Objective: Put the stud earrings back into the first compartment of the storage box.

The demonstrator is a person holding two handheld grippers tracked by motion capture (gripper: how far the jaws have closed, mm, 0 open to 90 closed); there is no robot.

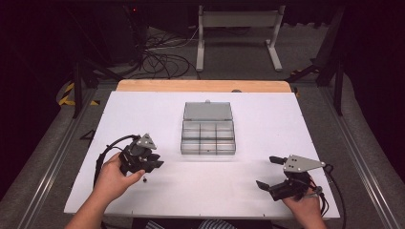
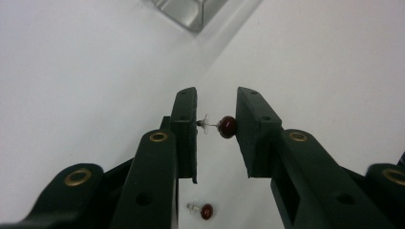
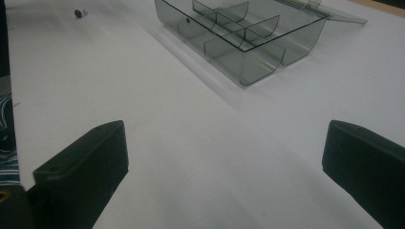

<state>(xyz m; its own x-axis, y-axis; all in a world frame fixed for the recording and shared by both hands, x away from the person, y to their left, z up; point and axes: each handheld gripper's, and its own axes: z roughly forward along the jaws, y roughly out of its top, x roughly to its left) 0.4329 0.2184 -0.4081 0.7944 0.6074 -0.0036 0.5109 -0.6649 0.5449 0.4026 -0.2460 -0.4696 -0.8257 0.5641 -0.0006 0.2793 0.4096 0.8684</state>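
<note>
While its dark red bead presses one pad and its post and clear backing meet the other, a small stud earring (image 2: 223,126) is pinched crosswise in the left gripper (image 2: 216,125), above the desk (image 1: 248,183) near the front left corner. A second earring (image 2: 204,210) lies on the white surface just below it. Toward the middle of the desk sits a clear compartment box (image 1: 208,137), lid laid open toward the far edge. Near the front right corner, the right gripper (image 1: 269,171) has its jaws spread wide with nothing between them.
</note>
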